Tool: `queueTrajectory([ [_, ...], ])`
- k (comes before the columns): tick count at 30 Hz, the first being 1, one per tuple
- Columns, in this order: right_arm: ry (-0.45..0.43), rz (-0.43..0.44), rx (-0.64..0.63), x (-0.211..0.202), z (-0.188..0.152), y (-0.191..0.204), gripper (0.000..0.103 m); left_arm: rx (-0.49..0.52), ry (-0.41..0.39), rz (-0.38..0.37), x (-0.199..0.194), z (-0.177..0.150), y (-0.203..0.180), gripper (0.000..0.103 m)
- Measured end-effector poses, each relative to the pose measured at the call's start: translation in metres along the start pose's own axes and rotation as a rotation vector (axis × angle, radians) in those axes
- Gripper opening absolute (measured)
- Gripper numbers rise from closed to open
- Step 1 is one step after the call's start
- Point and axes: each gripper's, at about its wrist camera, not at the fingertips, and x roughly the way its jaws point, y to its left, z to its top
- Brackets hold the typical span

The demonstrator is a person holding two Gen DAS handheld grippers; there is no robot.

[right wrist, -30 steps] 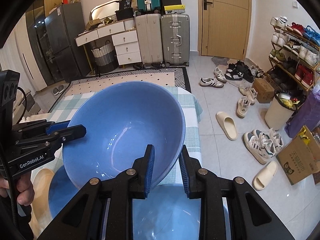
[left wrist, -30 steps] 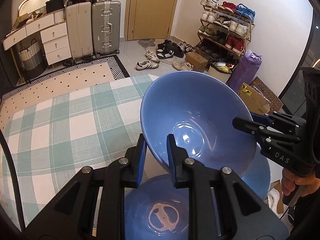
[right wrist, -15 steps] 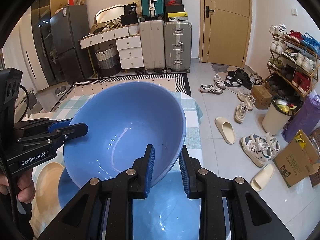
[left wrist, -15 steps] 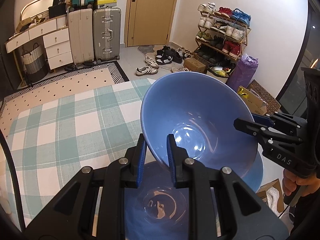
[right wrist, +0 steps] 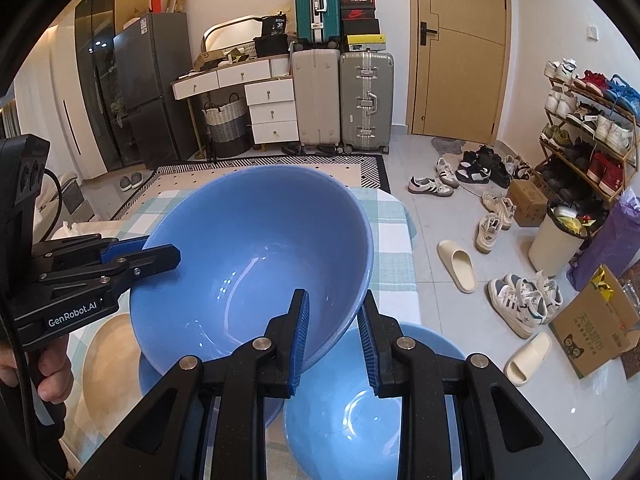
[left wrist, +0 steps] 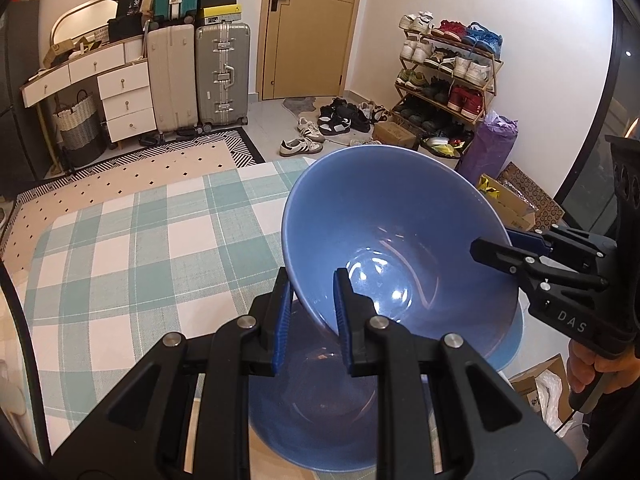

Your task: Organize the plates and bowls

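A large blue bowl (left wrist: pixel 384 232) is held tilted in the air above the table; it also shows in the right wrist view (right wrist: pixel 248 256). My left gripper (left wrist: pixel 310 280) is shut on its near rim. My right gripper (right wrist: pixel 333 306) is shut on the opposite rim, and it shows in the left wrist view (left wrist: pixel 496 250). Below the held bowl lies another blue bowl (left wrist: pixel 320 408), and a further blue dish (right wrist: pixel 352 412) sits under my right gripper. A tan plate (right wrist: pixel 104 360) lies on the table to the left.
The table carries a green and white checked cloth (left wrist: pixel 120 248). Beyond it are a patterned rug (left wrist: pixel 140 172), suitcases (left wrist: pixel 222 72), a white drawer unit (left wrist: pixel 128 100), a shoe rack (left wrist: pixel 448 72), loose shoes and cardboard boxes (right wrist: pixel 596 320) on the floor.
Both grippers have lifted the blue bowl higher above the dishes below; the table and floor look farther away. Both grips are unchanged.
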Motion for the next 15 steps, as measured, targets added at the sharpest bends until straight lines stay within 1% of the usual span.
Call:
queueTrajectory([
  [15,-0.018,0.018,-0.023,-0.028,-0.022,0.027,0.025,0.0,-0.02,0.029,-0.052,-0.038,-0.01,0.017],
])
